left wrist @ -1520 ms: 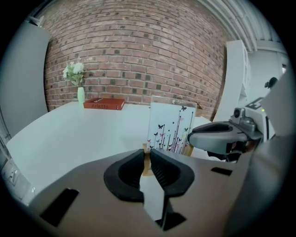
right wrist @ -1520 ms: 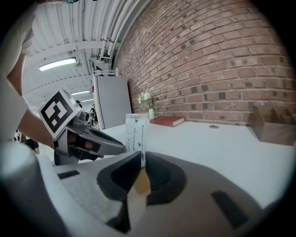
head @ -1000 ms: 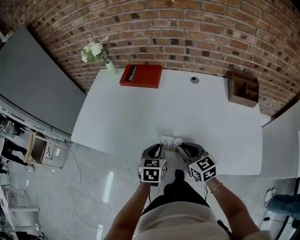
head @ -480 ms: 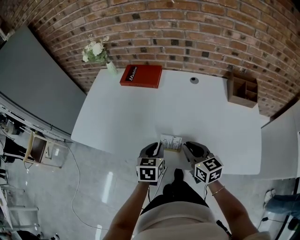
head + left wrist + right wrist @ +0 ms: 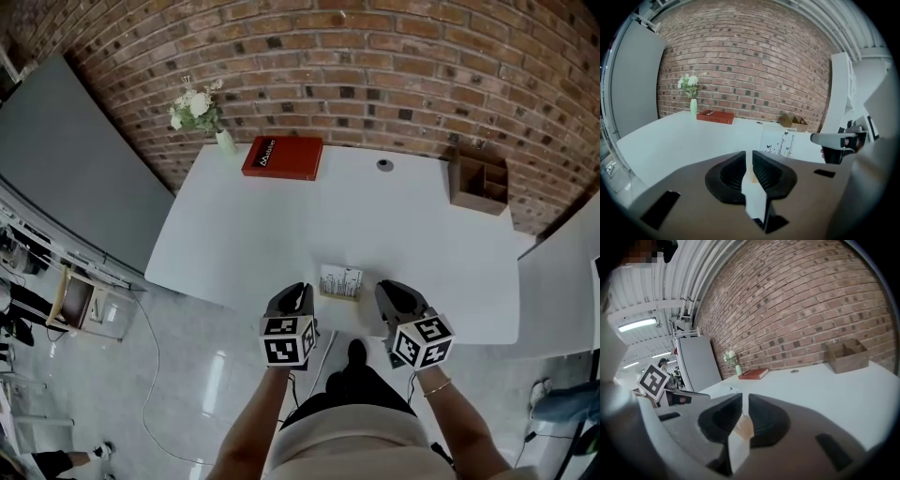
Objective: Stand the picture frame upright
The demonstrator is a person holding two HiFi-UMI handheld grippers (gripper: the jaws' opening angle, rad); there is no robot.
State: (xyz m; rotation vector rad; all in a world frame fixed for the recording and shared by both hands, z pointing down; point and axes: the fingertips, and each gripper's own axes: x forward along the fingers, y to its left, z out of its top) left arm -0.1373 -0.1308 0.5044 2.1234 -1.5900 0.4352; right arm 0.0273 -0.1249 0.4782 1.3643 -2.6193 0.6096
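Head view, checked first: picture frame (image 5: 340, 282) upright close to the near edge of the white surface (image 5: 281, 234), printed face toward the person, nothing touching it. Confirmed from left gripper view: standing free, butterfly-and-stem print plain to see.

Compared with a second ago: both claws then right at the frame's two sides. Now both drawn back toward the person and lifted, left claw (image 5: 297, 292) off to the frame's left, right claw (image 5: 393, 291) off to its right, a clear gap on either side.

Left claw: jaws just been closing, down to a narrow slit, nothing between them, only bare surface seen beyond. Right claw: slit likewise narrow, a touch wider than a second ago, holding nothing.

Judged: release made and frame standing unaided, so the standing-up step looks complete, with only the retreat left. Risk noted: frame near the surface's edge and probably light, so likely to tip if brushed by either claw on the way out.

Further out, well apart from the frame: red book (image 5: 282, 157) and vase of white flowers (image 5: 202, 112) at far left by the brick wall (image 5: 375, 66), wooden desk organiser (image 5: 478, 183) at far right.
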